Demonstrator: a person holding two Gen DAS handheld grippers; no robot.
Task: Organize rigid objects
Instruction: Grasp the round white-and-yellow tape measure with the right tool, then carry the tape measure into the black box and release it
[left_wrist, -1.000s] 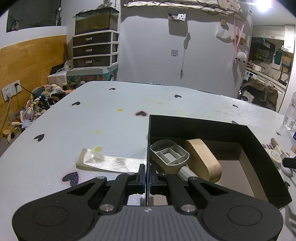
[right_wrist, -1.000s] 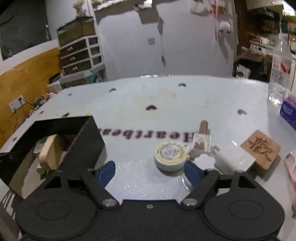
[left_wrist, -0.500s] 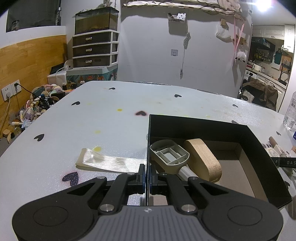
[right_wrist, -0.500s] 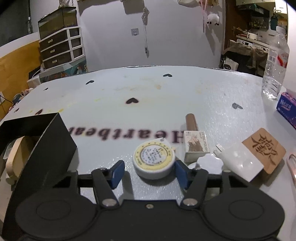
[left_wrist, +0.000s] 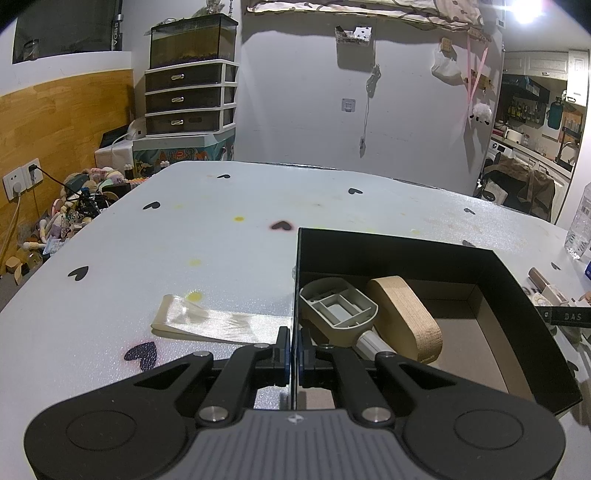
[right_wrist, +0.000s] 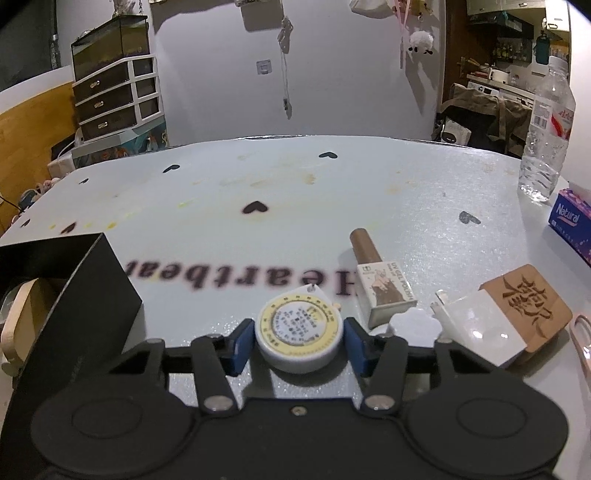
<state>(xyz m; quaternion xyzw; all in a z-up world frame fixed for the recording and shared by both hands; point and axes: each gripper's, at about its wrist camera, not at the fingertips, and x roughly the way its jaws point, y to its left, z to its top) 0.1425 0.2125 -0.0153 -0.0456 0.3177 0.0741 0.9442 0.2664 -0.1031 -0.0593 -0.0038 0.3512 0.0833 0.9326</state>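
Observation:
My left gripper is shut on the near left wall of the black box. Inside the box lie a grey plastic scoop-like piece and a wooden oval block. My right gripper is open around a round white and yellow tape measure on the table, its blue pads close on either side. The black box stands left of it. Just right lie a nail polish bottle, a white flower-shaped piece, a white plug and an engraved wooden tile.
A flat clear strip lies left of the box. A water bottle and a blue tissue pack stand at the far right. A pink clip lies at the right edge. The table drops off at left.
My right gripper has moved forward over the tape measure and its fingers have narrowed around it. The left gripper has stayed shut on the box wall.

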